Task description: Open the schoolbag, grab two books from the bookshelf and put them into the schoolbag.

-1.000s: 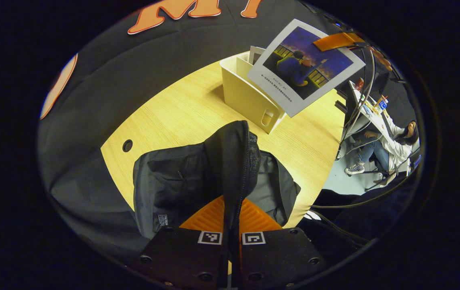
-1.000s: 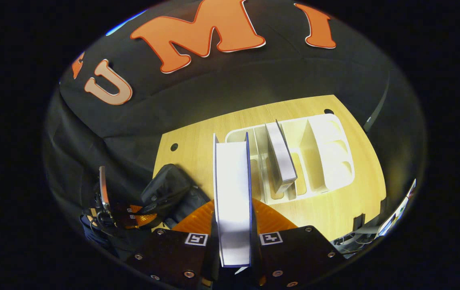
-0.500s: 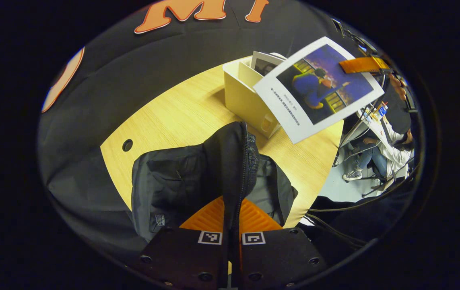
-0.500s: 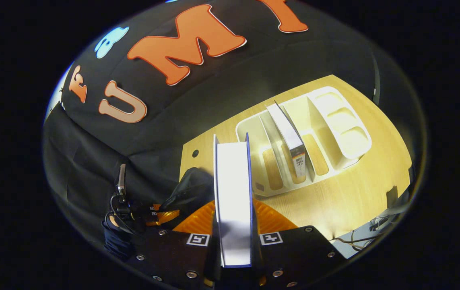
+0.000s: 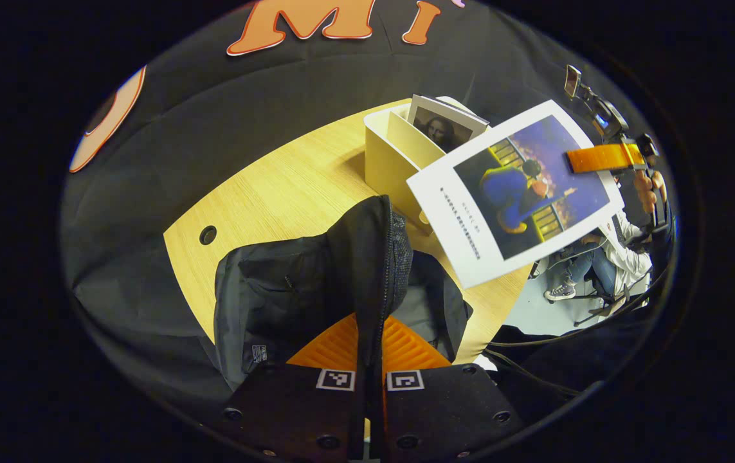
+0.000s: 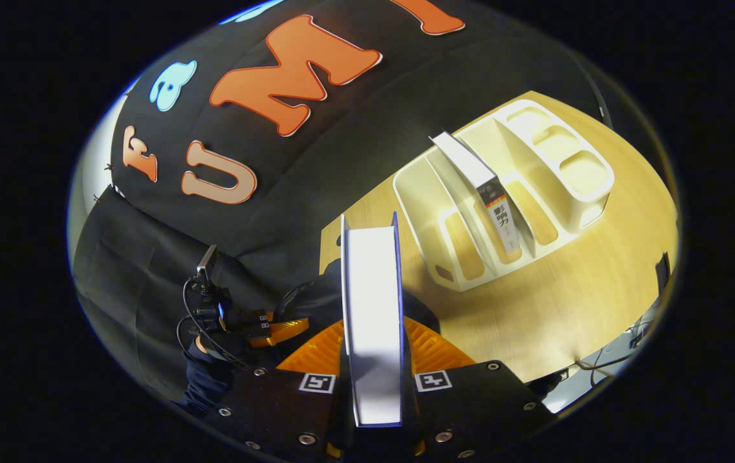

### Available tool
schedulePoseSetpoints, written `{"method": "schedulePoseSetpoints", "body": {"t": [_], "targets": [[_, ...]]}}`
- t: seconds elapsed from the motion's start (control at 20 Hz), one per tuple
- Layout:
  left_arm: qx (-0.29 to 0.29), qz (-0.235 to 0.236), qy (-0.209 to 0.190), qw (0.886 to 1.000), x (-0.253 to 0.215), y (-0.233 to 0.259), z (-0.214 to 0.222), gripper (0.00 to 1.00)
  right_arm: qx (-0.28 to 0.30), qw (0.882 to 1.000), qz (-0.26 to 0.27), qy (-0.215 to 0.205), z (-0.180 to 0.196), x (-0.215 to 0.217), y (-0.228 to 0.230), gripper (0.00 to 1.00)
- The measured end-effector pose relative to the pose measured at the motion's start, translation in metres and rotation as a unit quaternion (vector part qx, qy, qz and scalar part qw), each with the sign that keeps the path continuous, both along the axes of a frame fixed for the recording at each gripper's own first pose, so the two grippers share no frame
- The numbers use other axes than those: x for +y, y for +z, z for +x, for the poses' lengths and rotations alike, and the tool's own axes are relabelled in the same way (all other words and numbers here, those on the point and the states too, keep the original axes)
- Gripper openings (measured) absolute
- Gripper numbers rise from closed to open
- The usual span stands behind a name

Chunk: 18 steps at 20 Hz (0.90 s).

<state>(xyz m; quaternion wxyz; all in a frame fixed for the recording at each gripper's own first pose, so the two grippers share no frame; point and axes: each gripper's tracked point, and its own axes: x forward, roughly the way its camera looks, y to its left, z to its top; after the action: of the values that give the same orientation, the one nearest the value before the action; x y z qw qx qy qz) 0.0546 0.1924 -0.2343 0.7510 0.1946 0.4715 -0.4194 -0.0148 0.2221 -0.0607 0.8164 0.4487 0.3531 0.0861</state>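
At lower centre the soft, floppy black fabric schoolbag (image 5: 290,289) is pinched at its limp zip edge by the left gripper (image 5: 369,360), while the stiff, light white-covered book (image 6: 372,321) is clamped edgewise in the right gripper (image 6: 373,386).

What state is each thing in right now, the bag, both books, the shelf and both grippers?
schoolbag: on the table, flap pinched and lifted.
left gripper: shut on the schoolbag's flap.
held book: off the shelf, in the air.
right gripper: shut on the held book.
second book: standing tilted in the bookshelf.
bookshelf: on the table.
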Motion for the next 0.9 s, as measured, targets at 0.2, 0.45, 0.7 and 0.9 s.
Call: {"method": "schedulePoseSetpoints", "body": {"t": [0.2,0.45,0.7,0.9], "targets": [[0.003,-0.011,0.011,1.000,-0.005,0.003,-0.001,0.04,-0.001,0.999,0.035,0.009,0.000,0.028,-0.013,0.30],[0.002,-0.017,0.024,1.000,-0.004,0.005,-0.003,0.04,0.002,0.997,0.076,-0.001,0.013,0.061,-0.040,0.30],[0.001,-0.023,0.033,0.999,-0.004,0.010,-0.005,0.04,-0.003,0.994,0.107,-0.017,0.026,0.077,-0.053,0.30],[0.004,-0.039,0.040,0.998,-0.008,0.011,-0.006,0.04,0.010,0.992,0.114,-0.051,0.038,0.094,-0.078,0.30]]}}
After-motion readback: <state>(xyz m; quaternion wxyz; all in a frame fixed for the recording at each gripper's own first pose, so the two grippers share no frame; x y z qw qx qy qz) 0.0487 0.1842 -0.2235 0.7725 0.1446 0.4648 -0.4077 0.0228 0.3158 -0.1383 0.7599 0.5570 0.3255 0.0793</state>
